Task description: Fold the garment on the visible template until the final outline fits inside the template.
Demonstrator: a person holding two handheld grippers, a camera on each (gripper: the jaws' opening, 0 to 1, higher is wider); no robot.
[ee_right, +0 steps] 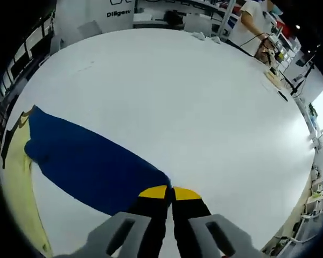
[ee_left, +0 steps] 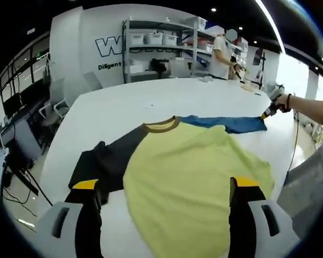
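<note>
A long-sleeved shirt lies spread on the white table (ee_left: 124, 107): yellow body (ee_left: 194, 172), brown collar (ee_left: 161, 126), black sleeve (ee_left: 105, 161) stretched toward the left, blue sleeve (ee_left: 231, 123) stretched toward the right. My left gripper (ee_left: 164, 188) hangs open over the yellow body's near part, jaws wide apart, holding nothing. In the left gripper view my right gripper (ee_left: 270, 110), in a person's hand, holds the blue sleeve's far end. In the right gripper view the right gripper (ee_right: 170, 192) is shut on the cuff of the blue sleeve (ee_right: 91, 161), with the yellow body (ee_right: 19, 177) at the left edge.
Shelving with white bins (ee_left: 161, 40) and a person (ee_left: 223, 51) stand beyond the table's far edge. Small items and a cable (ee_right: 272, 72) lie near the table's far right edge. Chairs (ee_left: 54, 110) stand along the left side. The table's wide far half is bare white.
</note>
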